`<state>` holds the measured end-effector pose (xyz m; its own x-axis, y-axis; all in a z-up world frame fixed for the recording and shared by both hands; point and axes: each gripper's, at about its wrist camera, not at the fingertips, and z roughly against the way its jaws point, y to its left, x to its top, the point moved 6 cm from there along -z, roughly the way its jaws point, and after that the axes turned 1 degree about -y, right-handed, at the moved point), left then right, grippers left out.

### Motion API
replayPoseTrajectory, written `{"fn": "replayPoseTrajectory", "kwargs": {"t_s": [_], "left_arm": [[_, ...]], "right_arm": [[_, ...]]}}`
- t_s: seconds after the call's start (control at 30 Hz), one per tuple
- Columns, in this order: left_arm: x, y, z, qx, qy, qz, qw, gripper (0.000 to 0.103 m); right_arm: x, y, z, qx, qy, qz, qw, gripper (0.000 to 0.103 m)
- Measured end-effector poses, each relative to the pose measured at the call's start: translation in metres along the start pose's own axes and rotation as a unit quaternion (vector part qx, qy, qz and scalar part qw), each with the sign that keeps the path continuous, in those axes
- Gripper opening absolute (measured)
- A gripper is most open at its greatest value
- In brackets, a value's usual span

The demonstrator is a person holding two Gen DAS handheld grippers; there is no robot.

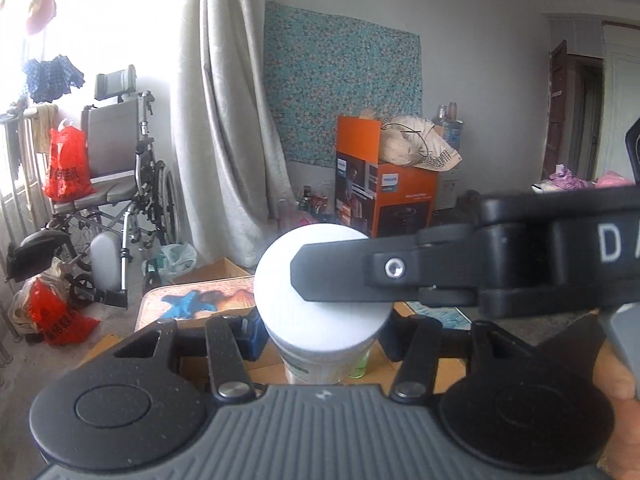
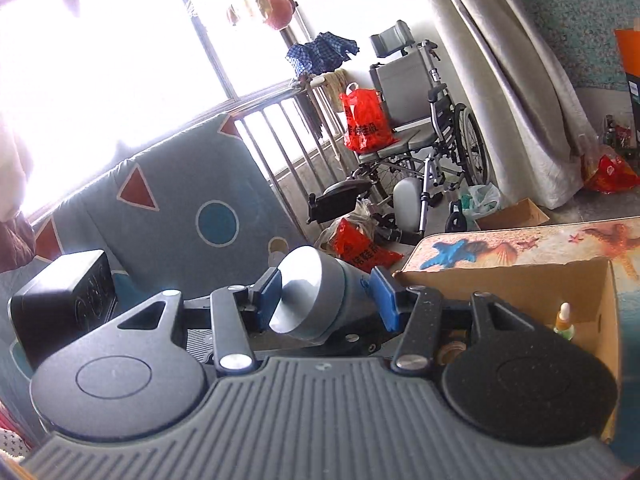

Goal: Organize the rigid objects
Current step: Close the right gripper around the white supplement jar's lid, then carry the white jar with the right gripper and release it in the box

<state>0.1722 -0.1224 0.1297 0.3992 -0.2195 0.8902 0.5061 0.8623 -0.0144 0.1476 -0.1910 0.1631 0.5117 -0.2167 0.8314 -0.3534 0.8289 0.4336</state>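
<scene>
Wheelchair (image 1: 120, 168) by the curtain (image 1: 224, 120); orange box (image 1: 384, 196) against the wall.

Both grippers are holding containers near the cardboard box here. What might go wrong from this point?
1. The right gripper holds the grey canister tilted, pads on its smooth round sides; it may rotate or slip out.
2. In the left wrist view, a finger of the other gripper crosses the white-lidded jar held by the left gripper; the two tools could collide.
3. The cardboard box already holds a small dropper bottle, which a lowered container might topple.
</scene>
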Motion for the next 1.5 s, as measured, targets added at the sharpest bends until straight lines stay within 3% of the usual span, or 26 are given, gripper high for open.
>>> {"fn": "replayPoseTrajectory", "kwargs": {"t_s": [0.1,0.27,0.57,0.97,1.17,1.37,1.5], "left_arm": [[-0.01,-0.024,-0.044,-0.044,0.038,0.0,0.9983,0.054],[-0.04,-0.04,-0.099,-0.07,0.098,-0.005,0.9927,0.054],[-0.076,-0.032,-0.163,-0.081,0.18,0.002,0.9804,0.054],[-0.092,-0.046,-0.18,-0.064,0.228,-0.021,0.9713,0.054],[-0.092,-0.051,-0.179,-0.057,0.229,-0.026,0.9713,0.056],[-0.087,-0.051,-0.176,-0.054,0.218,-0.026,0.9741,0.07],[-0.077,-0.052,-0.158,-0.062,0.18,-0.026,0.9813,0.088]], "right_arm": [[0.004,-0.053,0.012,-0.035,0.003,-0.04,0.999,0.049],[-0.022,-0.136,0.013,-0.074,0.026,-0.109,0.991,0.049],[-0.074,-0.205,-0.018,-0.094,0.068,-0.161,0.98,0.049],[-0.086,-0.222,-0.043,-0.098,0.09,-0.155,0.979,0.05],[-0.084,-0.22,-0.04,-0.094,0.083,-0.153,0.98,0.053],[-0.083,-0.218,-0.039,-0.092,0.074,-0.153,0.981,0.056],[-0.08,-0.214,-0.03,-0.096,0.054,-0.144,0.983,0.06]]}}
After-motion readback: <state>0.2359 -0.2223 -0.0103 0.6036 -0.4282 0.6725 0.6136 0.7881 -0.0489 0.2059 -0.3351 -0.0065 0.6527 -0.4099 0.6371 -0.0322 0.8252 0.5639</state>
